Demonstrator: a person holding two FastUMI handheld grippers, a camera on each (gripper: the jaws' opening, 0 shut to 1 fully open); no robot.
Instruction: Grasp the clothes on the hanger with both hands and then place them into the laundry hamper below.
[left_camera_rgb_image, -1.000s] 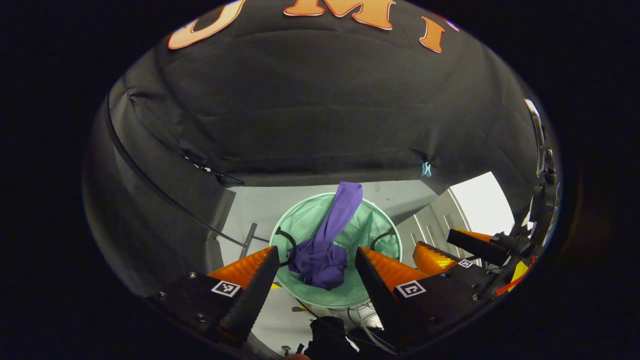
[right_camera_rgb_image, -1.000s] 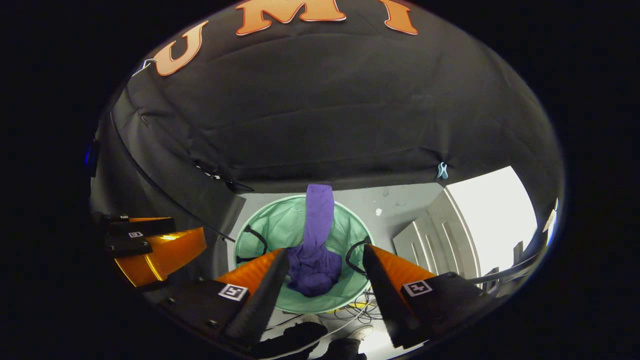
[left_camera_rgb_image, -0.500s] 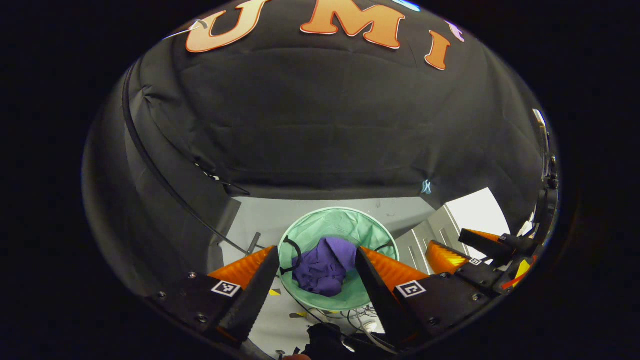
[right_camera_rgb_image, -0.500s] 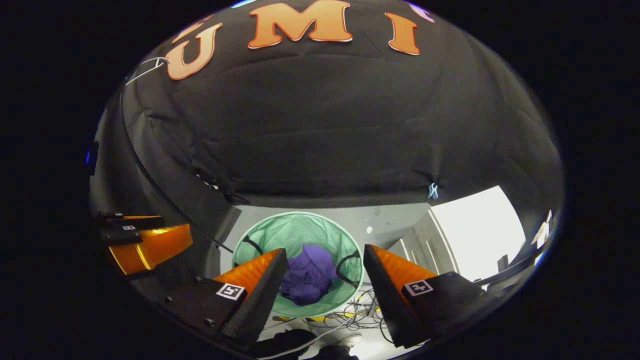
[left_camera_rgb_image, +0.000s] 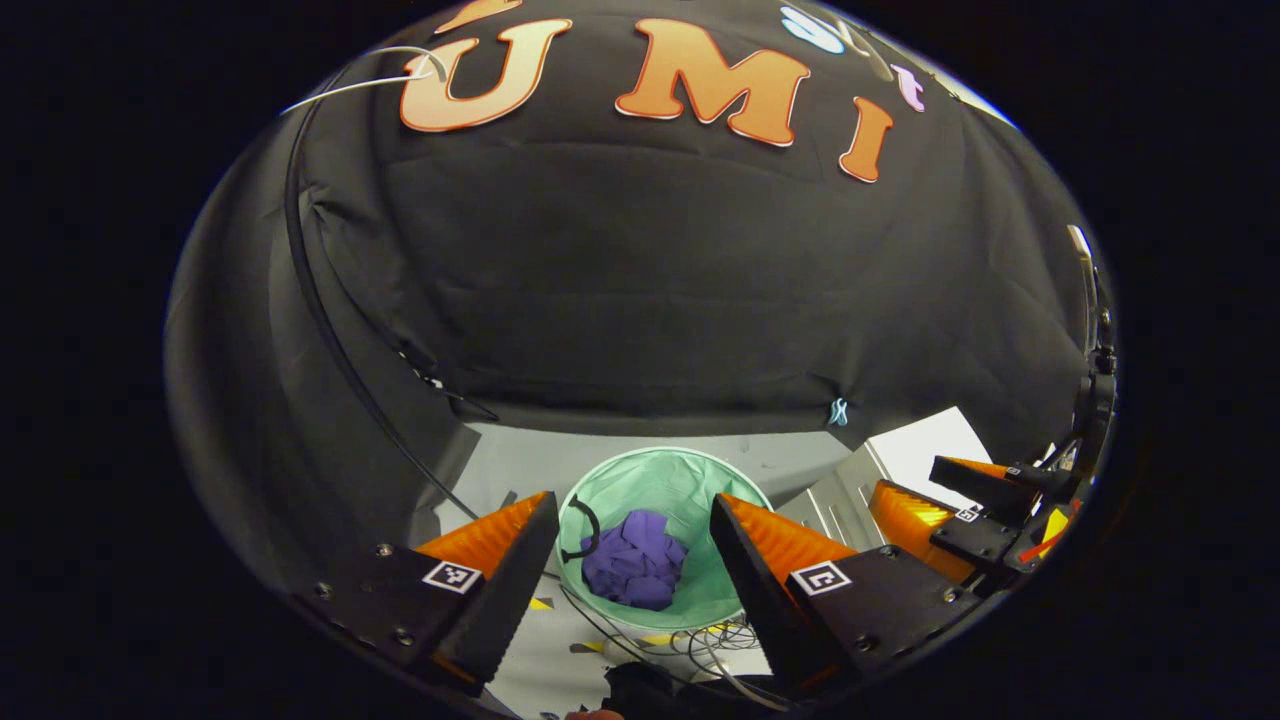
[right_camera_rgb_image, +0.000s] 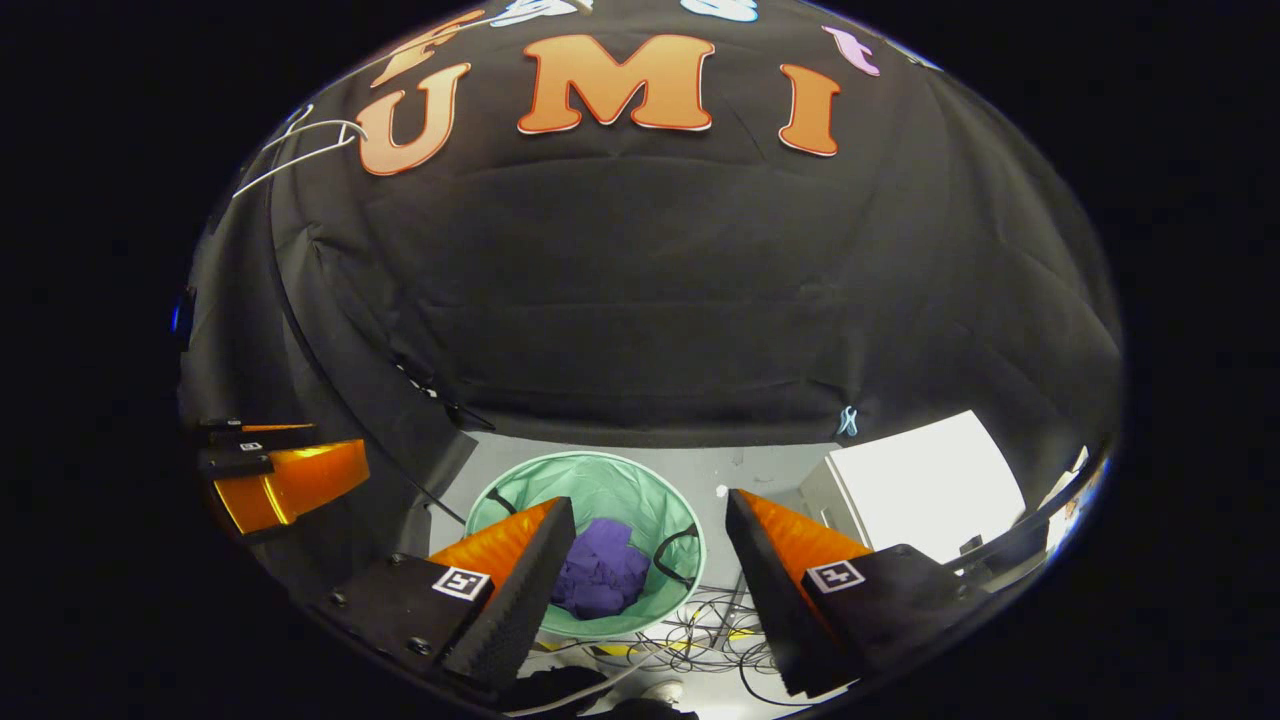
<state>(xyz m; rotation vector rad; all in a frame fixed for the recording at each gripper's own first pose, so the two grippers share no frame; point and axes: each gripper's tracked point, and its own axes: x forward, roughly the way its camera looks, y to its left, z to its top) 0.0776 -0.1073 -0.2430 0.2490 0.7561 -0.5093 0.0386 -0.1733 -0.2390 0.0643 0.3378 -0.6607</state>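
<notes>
Left tool (left_camera_rgb_image: 632, 548): spread wide, holding nothing. Right tool (right_camera_rgb_image: 648, 548): likewise wide and bare. Straight ahead and below both, between each pair of fingers: one green hamper (left_camera_rgb_image: 690, 480) on the floor, one crumpled purple garment (left_camera_rgb_image: 632, 572) lying inside at the bottom, no clear long axis, well apart from either tool. Neither tool plainly nearer. Beside the hamper, loose cables (right_camera_rgb_image: 700, 640) on the floor. Far up at left, one white hanger (right_camera_rgb_image: 290, 150), bare. Judged: placing done, nothing left to grasp.
</notes>
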